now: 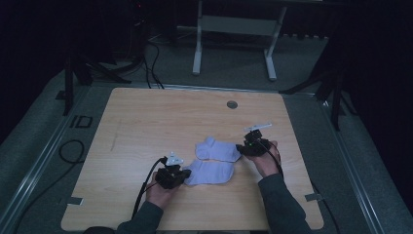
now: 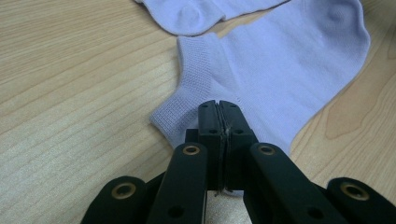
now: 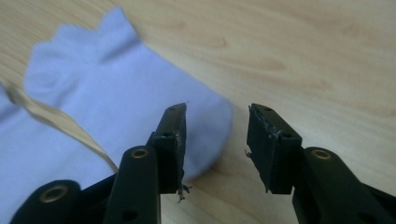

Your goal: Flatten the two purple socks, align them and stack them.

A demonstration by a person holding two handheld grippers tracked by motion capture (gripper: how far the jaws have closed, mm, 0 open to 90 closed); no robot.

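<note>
Left tool [image 2: 219, 114] pinched tight on near sock [image 2: 280, 79] cuff, toward table [image 1: 146, 122] front edge. Right tool [image 3: 215, 140] spread wide beside far sock [image 3: 116, 107] toe.

Bare wooden table [image 1: 146, 117] is lying open across the upper and left parts of the high view, giving room to pass. Two pale socks, the upper sock [image 1: 218, 149] and the lower sock [image 1: 210, 172], are occupying the centre, nearly touching. The left gripper [image 1: 185, 173] and right gripper [image 1: 242, 147] are flanking them.
</note>
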